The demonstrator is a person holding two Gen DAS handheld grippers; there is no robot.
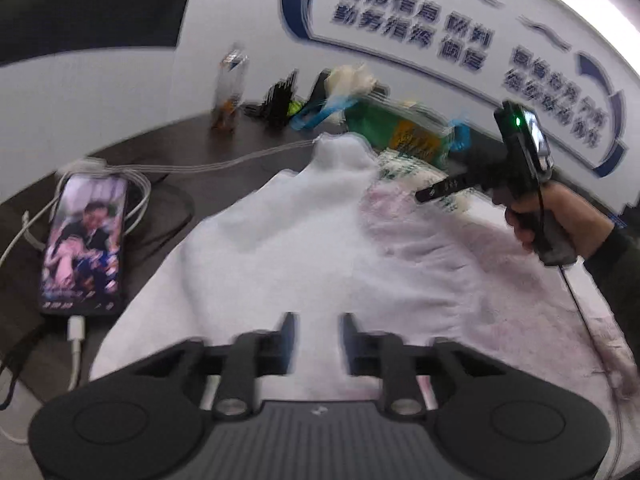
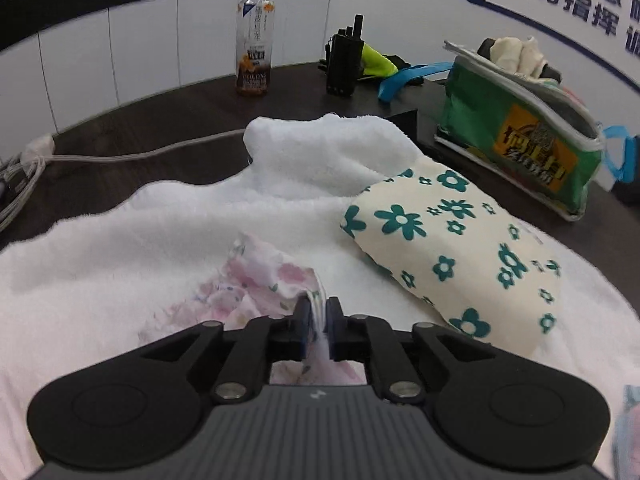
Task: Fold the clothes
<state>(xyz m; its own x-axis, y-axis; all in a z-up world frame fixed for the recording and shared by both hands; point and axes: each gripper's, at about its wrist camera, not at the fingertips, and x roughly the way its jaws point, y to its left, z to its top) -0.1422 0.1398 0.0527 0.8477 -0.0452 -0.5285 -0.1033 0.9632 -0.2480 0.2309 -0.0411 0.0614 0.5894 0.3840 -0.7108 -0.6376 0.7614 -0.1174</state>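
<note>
A thin pink floral garment (image 2: 264, 280) is pinched between the nearly closed fingers of the right gripper (image 2: 318, 320), its cloth lifted above a white towel (image 2: 160, 216) spread on the dark table (image 2: 180, 108). The left gripper (image 1: 316, 338) is held over the towel's near part, fingers spread, nothing between them. A folded green-flowered cloth (image 2: 452, 248) lies to the right.

Lit phone (image 1: 82, 240), bottle (image 2: 254, 36), radios (image 2: 345, 62), bag (image 2: 520, 136) (green)
</note>
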